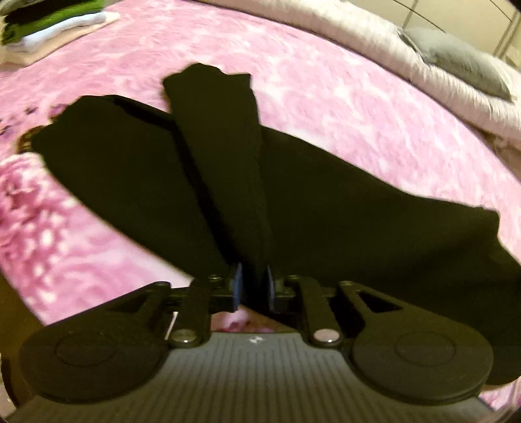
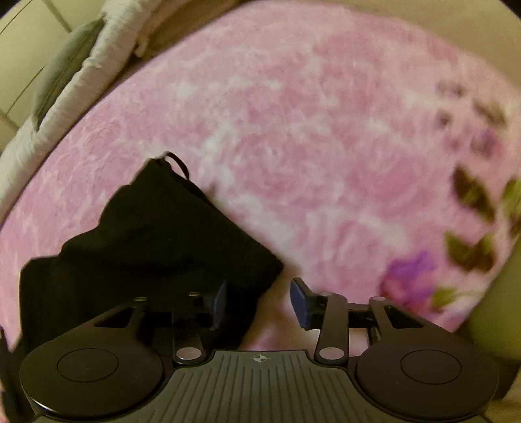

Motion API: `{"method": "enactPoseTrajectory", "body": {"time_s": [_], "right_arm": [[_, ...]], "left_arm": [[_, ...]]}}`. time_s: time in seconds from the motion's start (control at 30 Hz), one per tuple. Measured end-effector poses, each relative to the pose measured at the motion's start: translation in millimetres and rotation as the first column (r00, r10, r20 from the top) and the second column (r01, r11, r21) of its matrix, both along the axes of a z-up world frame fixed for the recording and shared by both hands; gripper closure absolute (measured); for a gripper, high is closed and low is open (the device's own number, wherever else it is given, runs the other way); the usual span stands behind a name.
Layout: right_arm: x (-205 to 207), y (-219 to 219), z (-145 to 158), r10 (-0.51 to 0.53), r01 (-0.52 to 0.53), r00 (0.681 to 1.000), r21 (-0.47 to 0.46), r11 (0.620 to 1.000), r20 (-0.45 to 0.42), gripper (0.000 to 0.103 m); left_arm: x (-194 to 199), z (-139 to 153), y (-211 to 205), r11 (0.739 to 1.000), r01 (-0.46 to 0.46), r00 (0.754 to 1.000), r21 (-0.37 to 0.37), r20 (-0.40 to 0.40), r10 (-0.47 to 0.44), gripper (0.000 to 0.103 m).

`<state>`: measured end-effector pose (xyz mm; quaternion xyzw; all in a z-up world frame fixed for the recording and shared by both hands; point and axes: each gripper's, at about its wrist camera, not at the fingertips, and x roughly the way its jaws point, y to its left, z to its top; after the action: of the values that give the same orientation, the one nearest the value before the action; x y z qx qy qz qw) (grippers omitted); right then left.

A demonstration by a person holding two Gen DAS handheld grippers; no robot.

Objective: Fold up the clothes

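The left gripper [image 1: 252,286] has its fingers [image 1: 237,286] closed together on a raised band of a black garment [image 1: 130,169], which lies spread on a bed covered by a pink floral blanket [image 1: 325,107]. From that grip the pinched band runs straight ahead, away from the fingers, to a squared end [image 1: 208,78] lifted above the rest of the cloth; flatter panels of the same garment fall away to either side, the right-hand one reaching toward the lower right of the left wrist view. The garment's long axis, as far as can be judged, follows the held band, forward from the left gripper. The right gripper [image 2: 259,302] holds nothing: its fingers stand well apart, with the nearest black corner [image 2: 260,263] just ahead and to the left of the gap, its left finger lying against dark cloth. A thin cord or loop [image 2: 177,164] shows at the far tip in the right wrist view. The left hand therefore controls the cloth; the right is the nearer free one to that corner. Motion blur softens both views, and the uniform black hides seams and layers, so the garment's type and any completed folds cannot be determined. A stack of folded clothes [image 1: 42,26] sits at the far left, partly cut off. A grey pillow [image 1: 456,61] lies on white bedding beyond.
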<state>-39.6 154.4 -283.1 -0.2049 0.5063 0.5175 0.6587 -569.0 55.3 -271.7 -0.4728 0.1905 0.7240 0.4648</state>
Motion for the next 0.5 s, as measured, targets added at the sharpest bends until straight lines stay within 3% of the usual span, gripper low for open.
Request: {"method": "enactPoseTrajectory", "body": {"time_s": [0.13, 0.27, 0.33, 0.5], "right_arm": [[-40, -7, 33, 0.105, -0.109, 0.988, 0.028, 0.994, 0.114, 0.061], [-95, -3, 47, 0.253, -0.27, 0.943, 0.05, 0.962, 0.218, 0.061], [-123, 7, 44, 0.352, -0.365, 0.92, 0.053, 0.929, 0.174, 0.061], [-198, 33, 26, 0.452, -0.456, 0.889, 0.05, 0.888, 0.075, 0.061]], "left_arm": [[-10, 18, -13, 0.999, -0.015, 1.0, -0.05, -0.027, 0.014, 0.089], [-32, 28, -11, 0.997, -0.023, 0.999, -0.079, -0.048, 0.019, 0.089], [-48, 30, -8, 0.996, -0.039, 0.998, -0.076, -0.045, 0.035, 0.089], [-103, 27, 6, 0.996, -0.078, 0.997, -0.045, -0.023, 0.077, 0.089]]}}
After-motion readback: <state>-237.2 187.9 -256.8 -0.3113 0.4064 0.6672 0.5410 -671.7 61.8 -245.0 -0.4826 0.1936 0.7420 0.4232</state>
